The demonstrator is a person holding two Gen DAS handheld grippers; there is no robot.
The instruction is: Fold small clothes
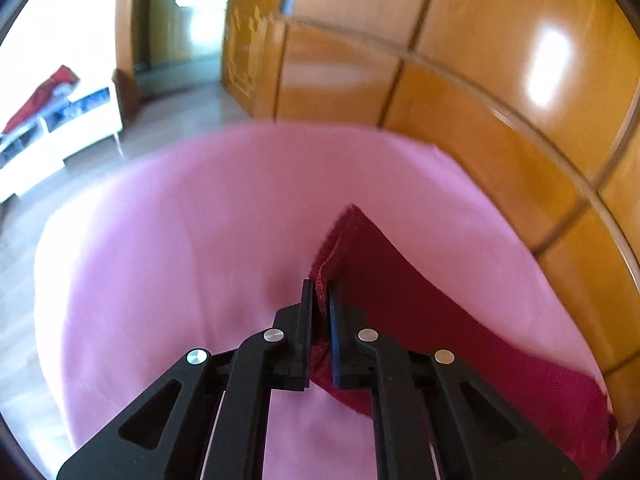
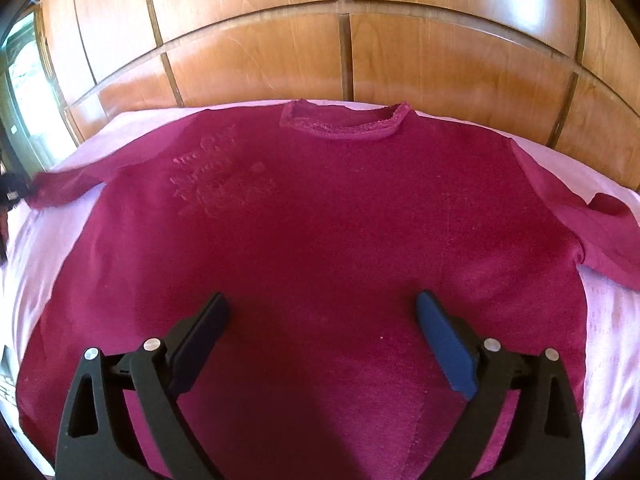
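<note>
A dark red sweatshirt [image 2: 320, 220] lies spread flat on a pink sheet [image 2: 608, 320], collar toward the wooden panels, sleeves out to both sides. In the left wrist view my left gripper [image 1: 320, 292] is shut on the hemmed cuff of the left sleeve [image 1: 400, 280], which rises a little off the pink sheet [image 1: 180, 240]. The same gripper shows as a dark shape at the sleeve end [image 2: 40, 190] on the left edge of the right wrist view. My right gripper [image 2: 322, 304] hangs wide open over the lower body of the sweatshirt, nothing between its fingers.
Glossy wooden wardrobe panels [image 2: 340, 52] stand right behind the sheet's far edge. To the left are a wooden floor [image 1: 172, 120], a doorway [image 1: 180, 20] and a white shelf unit [image 1: 60, 136] with a red item on top.
</note>
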